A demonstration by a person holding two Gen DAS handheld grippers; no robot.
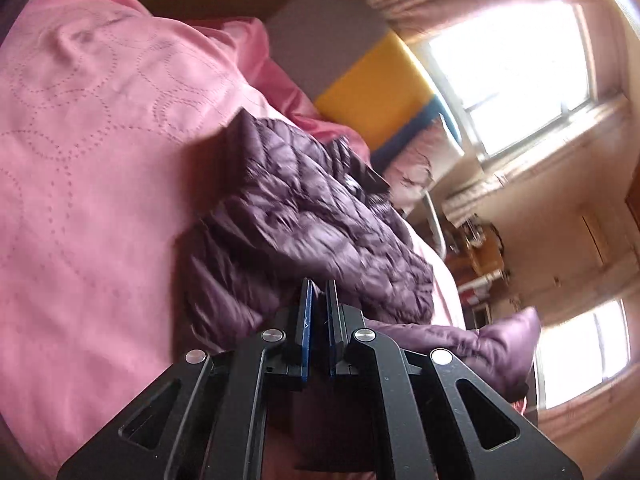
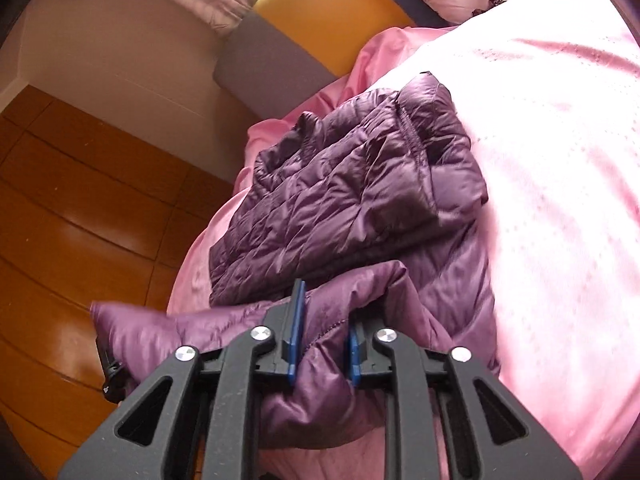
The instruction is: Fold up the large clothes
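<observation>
The right tool (image 2: 322, 330) clamps the purple jacket (image 2: 352, 184) hem; the left tool (image 1: 319, 312), nearly together, seems empty. Lay the hem evenly over the bed (image 2: 560, 120).

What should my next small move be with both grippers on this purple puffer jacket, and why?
Probably carry the lifted hem forward over the jacket body. The right gripper pinches a fold of the purple puffer jacket, and the left gripper looks closed at its edge. The jacket lies on the pink bedspread with a sleeve already folded across.
</observation>
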